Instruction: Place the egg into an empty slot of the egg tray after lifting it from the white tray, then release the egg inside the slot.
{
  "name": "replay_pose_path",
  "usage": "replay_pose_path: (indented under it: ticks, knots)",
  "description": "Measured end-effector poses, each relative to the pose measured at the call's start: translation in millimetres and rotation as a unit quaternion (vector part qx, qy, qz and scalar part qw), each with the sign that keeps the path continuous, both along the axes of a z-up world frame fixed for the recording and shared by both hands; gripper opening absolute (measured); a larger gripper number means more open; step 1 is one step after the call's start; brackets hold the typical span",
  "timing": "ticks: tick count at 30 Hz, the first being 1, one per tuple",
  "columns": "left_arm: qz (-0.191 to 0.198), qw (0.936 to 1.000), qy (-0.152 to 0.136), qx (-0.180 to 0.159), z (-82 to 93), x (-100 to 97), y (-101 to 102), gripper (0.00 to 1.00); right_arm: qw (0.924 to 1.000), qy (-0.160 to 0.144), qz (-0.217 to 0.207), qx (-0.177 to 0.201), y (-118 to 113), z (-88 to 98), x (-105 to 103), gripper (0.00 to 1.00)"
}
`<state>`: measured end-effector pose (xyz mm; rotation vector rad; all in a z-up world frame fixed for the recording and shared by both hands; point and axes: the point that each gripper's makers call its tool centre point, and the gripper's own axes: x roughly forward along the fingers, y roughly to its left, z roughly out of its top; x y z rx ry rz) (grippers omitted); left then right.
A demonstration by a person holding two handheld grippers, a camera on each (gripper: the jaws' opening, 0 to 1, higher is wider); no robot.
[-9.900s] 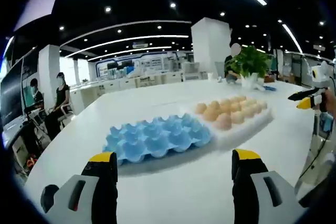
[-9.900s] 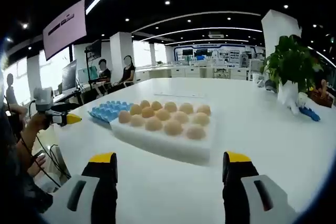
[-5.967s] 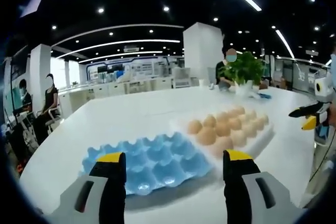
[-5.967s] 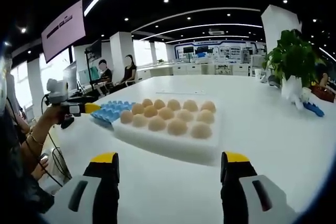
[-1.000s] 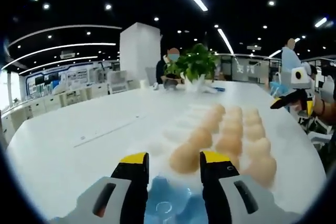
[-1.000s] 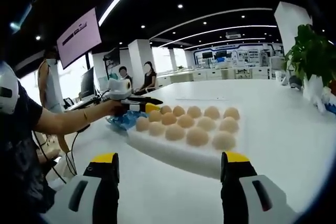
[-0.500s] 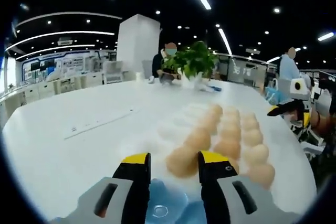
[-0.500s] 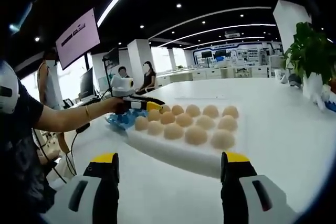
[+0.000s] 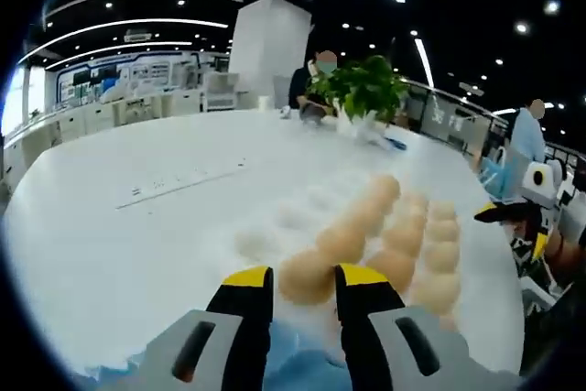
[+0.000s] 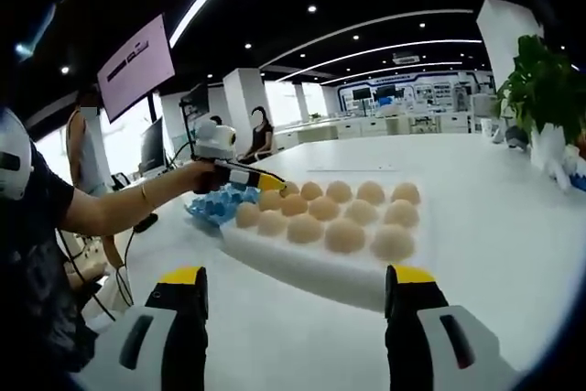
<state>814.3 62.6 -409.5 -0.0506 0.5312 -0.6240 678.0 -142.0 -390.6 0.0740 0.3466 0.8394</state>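
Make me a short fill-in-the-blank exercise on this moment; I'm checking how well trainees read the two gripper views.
1. The left gripper has its yellow tips on either side of an ____.
2. The eggs sit on a tray whose colour is ____.
3. The egg tray with the empty slots is coloured ____.
4. The right gripper holds nothing; its jaws stand ____.

Missing words: egg; white; blue; open
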Motion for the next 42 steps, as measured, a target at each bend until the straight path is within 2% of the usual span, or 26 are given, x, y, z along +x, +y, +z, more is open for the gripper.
replay_pose_path:
  ticks: [2,3,7,11,12,15,23,26,32,38,42]
  knots:
    - [0.029,0.9991,0.029,-0.009,-3.0,1.8,5.3,0.27,1.0,0.001,0.0,0.0,0.6,-0.9,-0.2,0.82]
    - [0.026,0.9994,0.02,-0.007,-1.2,3.5,4.1,0.27,1.0,0.002,0.0,0.0,0.6,-1.3,-0.5,0.82]
    - [0.05,0.9979,0.04,-0.007,-0.4,2.9,1.6,0.32,1.0,0.003,0.001,0.003,1.9,-2.1,-1.5,0.82]
    - [0.075,0.9966,0.028,0.018,0.9,7.3,4.8,0.34,1.0,0.003,0.002,0.003,3.4,-2.1,-2.6,0.82]
    - [0.096,0.9947,0.027,0.023,0.2,5.2,3.4,0.34,1.0,0.003,0.002,0.004,3.7,-1.2,-2.8,0.82]
    - [0.121,0.9916,0.032,0.032,-0.7,0.5,-1.1,0.32,1.0,0.001,0.001,0.008,3.8,0.7,-3.2,0.82]
    - [0.133,0.9892,0.028,0.055,-1.5,6.2,-4.9,0.31,0.9999,0.005,-0.003,0.009,2.8,-1.4,-3.8,0.82]
    - [0.141,0.9872,0.045,0.06,-2.5,8.1,-4.3,0.31,0.9999,0.008,-0.006,0.012,1.9,-2.2,-3.5,0.82]
    - [0.179,0.9762,0.077,0.095,-6.5,3.4,-3.1,0.31,0.9998,0.012,-0.006,0.016,3.7,-3.7,-2.5,0.82]
    - [0.199,0.9706,0.08,0.11,-12.1,3.5,-7.0,0.29,0.9997,0.012,-0.005,0.018,6.0,-2.7,-1.5,0.81]
    - [0.21,0.9671,0.071,0.124,-12.8,6.3,-6.0,0.29,0.9997,0.013,-0.008,0.017,4.4,-2.2,-1.2,0.81]
